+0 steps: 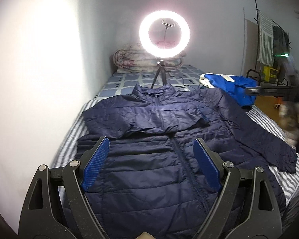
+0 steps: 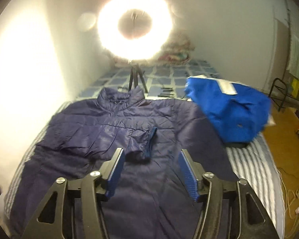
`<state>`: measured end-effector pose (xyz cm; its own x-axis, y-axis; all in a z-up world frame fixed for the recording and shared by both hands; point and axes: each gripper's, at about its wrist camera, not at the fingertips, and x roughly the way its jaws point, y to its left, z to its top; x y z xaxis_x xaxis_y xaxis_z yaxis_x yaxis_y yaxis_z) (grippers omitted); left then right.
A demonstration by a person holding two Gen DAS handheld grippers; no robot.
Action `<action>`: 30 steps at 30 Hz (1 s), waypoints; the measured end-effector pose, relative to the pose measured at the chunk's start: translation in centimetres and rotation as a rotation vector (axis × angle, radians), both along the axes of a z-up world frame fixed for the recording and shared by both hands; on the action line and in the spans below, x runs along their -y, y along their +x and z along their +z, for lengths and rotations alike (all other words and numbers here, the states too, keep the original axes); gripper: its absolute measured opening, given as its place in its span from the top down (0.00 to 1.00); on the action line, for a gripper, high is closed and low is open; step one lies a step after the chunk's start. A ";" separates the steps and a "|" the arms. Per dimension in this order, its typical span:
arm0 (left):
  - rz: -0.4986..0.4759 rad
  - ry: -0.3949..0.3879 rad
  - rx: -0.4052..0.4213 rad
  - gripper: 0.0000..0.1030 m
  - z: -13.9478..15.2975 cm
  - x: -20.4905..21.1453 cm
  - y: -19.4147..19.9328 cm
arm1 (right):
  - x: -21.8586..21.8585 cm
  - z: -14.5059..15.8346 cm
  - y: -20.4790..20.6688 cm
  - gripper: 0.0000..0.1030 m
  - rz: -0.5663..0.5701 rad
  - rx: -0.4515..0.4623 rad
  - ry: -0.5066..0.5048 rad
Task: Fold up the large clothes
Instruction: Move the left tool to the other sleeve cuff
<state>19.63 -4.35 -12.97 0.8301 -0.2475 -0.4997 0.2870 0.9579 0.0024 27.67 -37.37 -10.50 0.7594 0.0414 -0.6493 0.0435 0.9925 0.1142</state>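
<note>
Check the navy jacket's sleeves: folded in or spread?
One of each: on the navy jacket, one sleeve lies folded across the chest; the other sleeve lies spread outward.

Jacket (image 1: 159, 131): navy quilted cloth, slight sheen, creased. Blue garment (image 2: 235, 111): smooth, brighter cloth. Bed (image 1: 277, 131): striped woven sheet, matt. Fingers (image 1: 97, 163): matt black plastic arms, ribbed blue pads, shiny metal pins. Floor (image 2: 285, 145): wood-look, glossy.

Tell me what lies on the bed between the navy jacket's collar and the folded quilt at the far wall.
The ring light's tripod stands there on the checked sheet, seen in both wrist views.
</note>
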 end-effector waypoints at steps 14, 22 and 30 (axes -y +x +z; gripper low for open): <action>-0.318 0.001 -0.070 0.24 -0.8 10.8 -4.0 | 4.9 2.5 -18.9 0.31 -0.188 -0.034 -0.098; -0.524 0.047 -0.126 0.24 -0.9 20.3 -7.9 | 9.3 1.5 -25.1 0.20 -0.321 -0.048 -0.143; -0.651 0.085 -0.301 0.24 -5.0 29.4 -10.0 | 14.9 0.4 -28.3 0.16 -0.475 -0.055 -0.072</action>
<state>9.61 -33.79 -17.93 0.3512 -0.5952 -0.7228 0.7995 0.5924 -0.0994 -0.63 -52.23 -10.12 0.6478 -0.3483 -0.6776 0.4979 0.8667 0.0305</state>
